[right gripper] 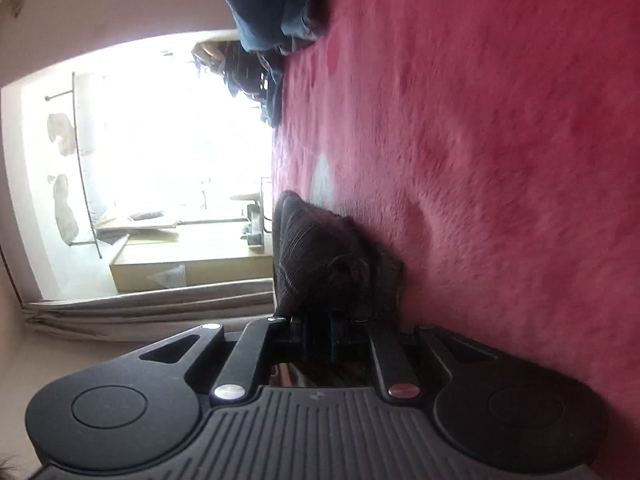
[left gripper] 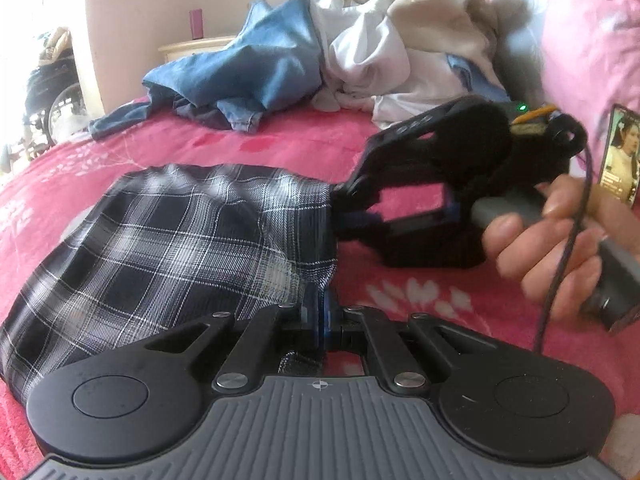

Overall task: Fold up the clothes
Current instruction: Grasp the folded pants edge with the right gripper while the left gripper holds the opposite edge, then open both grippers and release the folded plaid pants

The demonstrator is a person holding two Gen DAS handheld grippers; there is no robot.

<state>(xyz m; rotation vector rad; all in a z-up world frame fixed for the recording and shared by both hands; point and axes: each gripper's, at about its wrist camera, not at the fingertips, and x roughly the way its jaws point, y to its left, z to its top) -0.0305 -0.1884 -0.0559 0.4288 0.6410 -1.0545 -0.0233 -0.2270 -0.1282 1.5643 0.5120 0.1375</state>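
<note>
only leftward: clothes pile (left gripper: 360,52) behind plaid garment (left gripper: 168,240)

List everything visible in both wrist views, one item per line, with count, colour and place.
black-and-white plaid cloth garment: one, black with white checks, on the blanket, pinched at its right edge by both grippers
pink fuzzy blanket: one, pink, covering the bed
blue denim garment: one, blue, heaped at the back
white and cream clothes pile: one heap, right of the denim
phone with lit screen: one, far right
pink bottle: one, on a pale nightstand behind
left gripper: black, shut on the plaid cloth
right gripper: black, shut on the plaid cloth
hand: one, holding the right gripper's handle
</note>
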